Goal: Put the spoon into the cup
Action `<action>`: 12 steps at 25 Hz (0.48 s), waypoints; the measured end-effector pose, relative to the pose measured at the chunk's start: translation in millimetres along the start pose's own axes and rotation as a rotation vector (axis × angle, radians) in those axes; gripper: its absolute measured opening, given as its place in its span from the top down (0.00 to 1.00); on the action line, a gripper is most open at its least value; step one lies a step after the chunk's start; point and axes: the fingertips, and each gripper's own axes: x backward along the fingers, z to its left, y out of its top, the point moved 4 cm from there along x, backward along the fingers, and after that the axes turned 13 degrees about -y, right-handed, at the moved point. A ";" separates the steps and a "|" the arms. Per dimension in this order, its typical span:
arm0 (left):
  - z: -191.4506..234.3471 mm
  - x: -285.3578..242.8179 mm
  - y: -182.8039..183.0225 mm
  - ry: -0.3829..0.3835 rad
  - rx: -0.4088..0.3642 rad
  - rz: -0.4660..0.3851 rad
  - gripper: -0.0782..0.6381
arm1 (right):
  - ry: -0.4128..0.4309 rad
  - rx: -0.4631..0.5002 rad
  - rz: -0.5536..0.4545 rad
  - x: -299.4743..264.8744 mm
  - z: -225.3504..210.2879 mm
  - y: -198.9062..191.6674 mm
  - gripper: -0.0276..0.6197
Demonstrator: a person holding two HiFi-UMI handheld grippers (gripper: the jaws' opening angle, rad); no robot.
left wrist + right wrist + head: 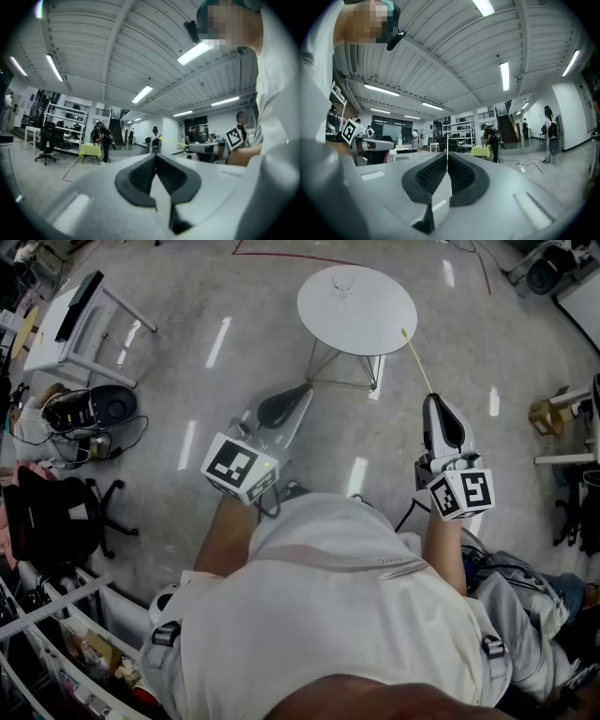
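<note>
A clear glass cup (342, 283) stands at the far side of a round white table (375, 320) ahead of me. My right gripper (433, 399) is held level in front of the table, shut on the spoon (417, 362), a thin yellow stick that slants up toward the table's near right edge. In the right gripper view the spoon (447, 149) rises from between the closed pads of the right gripper (447, 158). My left gripper (302, 390) points level toward the table's legs. In its own view the left gripper (155, 157) has its jaws together with nothing in them, and the spoon (174, 142) shows far off.
A white desk (80, 320) stands at the far left, with gear and cables on the floor (89, 409) beside it. A black office chair (56, 512) and a shelf rack sit at my left. A cardboard box (548, 413) is at the right. People stand far off (101, 136).
</note>
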 end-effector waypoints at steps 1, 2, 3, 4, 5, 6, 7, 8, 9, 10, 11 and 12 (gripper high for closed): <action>-0.5 0.0 -0.8 -0.001 0.000 0.001 0.89 | 0.002 0.002 -0.003 0.7 0.0 -0.8 0.94; -0.9 0.2 -1.6 -0.003 0.000 0.003 0.89 | 0.004 0.005 -0.006 1.2 0.3 -1.5 0.94; -0.8 0.6 -2.2 -0.004 0.001 0.004 0.89 | 0.007 0.007 -0.008 1.2 1.1 -2.1 0.94; -0.3 1.2 -2.5 -0.005 0.001 0.006 0.89 | 0.010 0.010 -0.009 0.6 2.4 -2.6 0.94; 0.7 1.9 -2.4 -0.006 0.001 0.007 0.89 | 0.013 0.011 -0.008 -0.5 4.0 -2.7 0.94; 1.8 2.7 -2.0 -0.008 0.001 0.008 0.89 | 0.015 0.012 -0.008 -1.9 5.8 -2.7 0.94; 2.8 3.7 -1.5 -0.010 -0.001 0.008 0.89 | 0.016 0.013 -0.006 -3.2 7.7 -2.8 0.94; 3.7 5.1 -1.2 -0.012 -0.001 0.008 0.89 | 0.017 0.014 -0.005 -4.1 9.7 -3.0 0.94; 4.5 7.1 -1.2 -0.014 0.000 0.008 0.89 | 0.017 0.015 -0.003 -4.8 12.1 -3.4 0.94; 5.5 9.7 -1.5 -0.016 0.001 0.009 0.89 | 0.017 0.015 -0.003 -5.7 14.8 -3.8 0.94; 7.1 12.7 -1.9 -0.017 0.001 0.009 0.89 | 0.017 0.016 -0.002 -7.0 17.9 -4.2 0.94; 9.2 16.0 -2.3 -0.017 0.002 0.009 0.89 | 0.017 0.017 -0.002 -8.6 21.1 -4.5 0.94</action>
